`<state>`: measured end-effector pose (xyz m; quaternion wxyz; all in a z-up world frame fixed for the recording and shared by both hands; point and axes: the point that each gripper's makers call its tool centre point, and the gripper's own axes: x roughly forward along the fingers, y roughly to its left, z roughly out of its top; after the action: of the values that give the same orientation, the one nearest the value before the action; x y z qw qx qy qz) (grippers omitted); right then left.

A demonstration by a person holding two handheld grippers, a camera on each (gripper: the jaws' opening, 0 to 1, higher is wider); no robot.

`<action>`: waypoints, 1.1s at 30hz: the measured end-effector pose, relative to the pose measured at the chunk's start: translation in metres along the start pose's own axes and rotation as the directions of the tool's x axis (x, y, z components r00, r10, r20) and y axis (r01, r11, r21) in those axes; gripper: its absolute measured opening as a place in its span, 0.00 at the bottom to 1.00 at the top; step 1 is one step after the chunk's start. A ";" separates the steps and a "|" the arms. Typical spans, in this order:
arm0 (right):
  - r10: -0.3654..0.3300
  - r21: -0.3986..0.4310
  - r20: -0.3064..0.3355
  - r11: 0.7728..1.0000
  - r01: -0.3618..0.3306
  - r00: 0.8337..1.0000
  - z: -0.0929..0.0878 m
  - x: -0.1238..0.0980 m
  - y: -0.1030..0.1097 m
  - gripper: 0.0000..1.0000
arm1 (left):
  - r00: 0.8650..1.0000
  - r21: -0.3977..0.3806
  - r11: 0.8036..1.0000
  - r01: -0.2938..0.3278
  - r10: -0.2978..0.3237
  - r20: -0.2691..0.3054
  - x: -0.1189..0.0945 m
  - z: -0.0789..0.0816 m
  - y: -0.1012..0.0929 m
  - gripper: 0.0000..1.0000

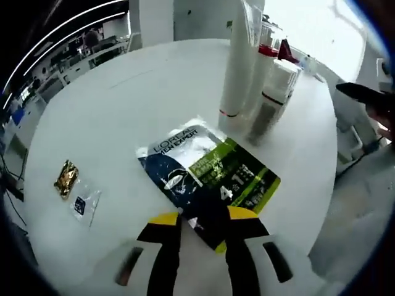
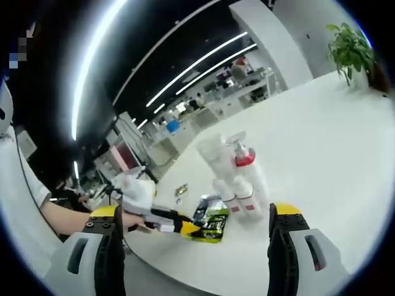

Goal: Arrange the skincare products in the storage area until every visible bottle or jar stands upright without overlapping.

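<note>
One round white table (image 1: 123, 105) bore the lot. One flat sachet (image 1: 207, 179), printed dark blue, white and green, lay on the near part of the table, and the left gripper (image 1: 203, 225) was clamped on its near edge, yellow-tipped jaws close together on the packet. In the right gripper view the same left gripper (image 2: 185, 227) reached in from the left, held by one gloved hand (image 2: 137, 196), with the sachet (image 2: 212, 223) at its tip. One cluster of containers stood upright just beyond the sachet: one tall white tube (image 1: 237, 68) with a red band at its base, one pump bottle (image 2: 242, 155) with a red collar, and two white tubes (image 2: 237, 196) side by side at the front; further pieces behind them were too crowded to count. One small gold sachet (image 1: 65, 177) and one small clear sachet (image 1: 84, 203) lay close together, well apart from the cluster. The right gripper (image 2: 192, 246) hung above the table edge, jaws spread wide and released, holding nothing. One potted plant (image 2: 352, 46) stood at the far side of the table
</note>
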<state>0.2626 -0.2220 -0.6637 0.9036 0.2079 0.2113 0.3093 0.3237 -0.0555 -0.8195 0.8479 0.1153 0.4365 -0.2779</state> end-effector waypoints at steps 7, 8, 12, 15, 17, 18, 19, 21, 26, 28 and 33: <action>0.002 0.002 0.000 1.000 -0.002 1.000 0.000 0.000 0.001 0.97 | 1.000 0.017 1.000 0.000 -0.001 0.014 0.001 0.004 0.002 0.26; 0.002 0.002 0.000 1.000 -0.002 1.000 0.000 0.000 0.001 0.97 | 1.000 0.021 1.000 -0.002 0.002 0.015 0.001 0.005 0.003 0.26; 0.002 0.004 0.002 1.000 -0.002 1.000 0.000 0.000 0.001 0.97 | 0.995 0.134 0.991 0.021 -0.034 0.089 -0.001 0.021 -0.003 0.28; 0.002 0.003 -0.002 1.000 -0.002 1.000 0.000 0.001 0.001 0.97 | 0.988 0.215 0.973 0.081 -0.107 0.111 0.004 0.024 -0.015 0.33; 0.002 0.002 -0.004 1.000 -0.002 1.000 -0.001 0.001 0.001 0.97 | 0.989 0.250 0.966 0.071 -0.100 0.107 0.010 0.024 -0.015 0.36; 0.002 0.002 -0.005 1.000 -0.002 1.000 -0.001 0.001 0.001 0.97 | 0.990 0.259 0.964 0.065 -0.094 0.103 0.012 0.024 -0.014 0.37; 0.002 0.001 -0.005 1.000 -0.002 1.000 -0.001 0.000 0.001 0.97 | 0.991 0.263 0.963 0.064 -0.092 0.094 0.015 0.023 -0.013 0.37; 0.000 0.003 -0.001 1.000 0.000 1.000 0.000 0.000 0.001 0.97 | 0.993 0.272 0.960 0.069 -0.092 0.071 0.020 0.020 -0.011 0.37; -0.003 0.006 0.003 1.000 0.003 1.000 0.000 0.000 0.000 0.97 | 0.992 0.295 0.951 0.093 -0.112 0.050 0.024 0.017 -0.008 0.40; -0.003 0.005 0.000 1.000 0.003 1.000 0.000 0.000 0.001 0.97 | 0.990 0.290 0.950 0.111 -0.130 0.046 0.024 0.016 -0.011 0.41; -0.004 0.009 0.002 1.000 0.004 1.000 0.000 0.001 0.001 0.97 | 0.984 0.332 0.931 0.150 -0.172 0.038 0.025 0.018 -0.009 0.42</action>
<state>0.2628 -0.2213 -0.6634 0.9034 0.2120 0.2121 0.3065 0.3422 -0.0805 -0.8289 0.8052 0.2092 0.3636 -0.4191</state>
